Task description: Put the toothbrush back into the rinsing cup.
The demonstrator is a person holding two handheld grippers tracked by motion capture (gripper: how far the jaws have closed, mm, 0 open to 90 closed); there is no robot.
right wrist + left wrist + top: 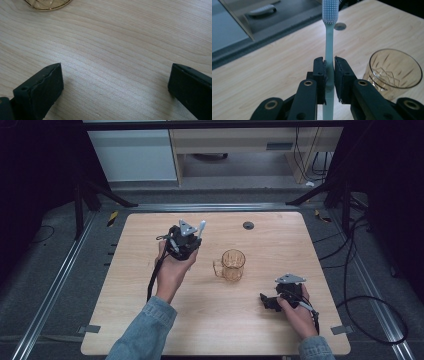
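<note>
Tabletop point(150, 330): light wood, one round grommet point(248, 225) near the far edge.

Glass mug point(233, 265): amber, upright, empty, near the centre, handle toward the left edge.

Right gripper point(267, 301): rests near the right front corner, jaws wide apart, nothing between them.

Left gripper point(329, 75): held above the table left of the mug, jaws clamped on the toothbrush handle.

Toothbrush point(328, 50): pale, long axis in line with the jaws, bristled head outermost; the mug lies just to its right, nearer this hand.
</note>
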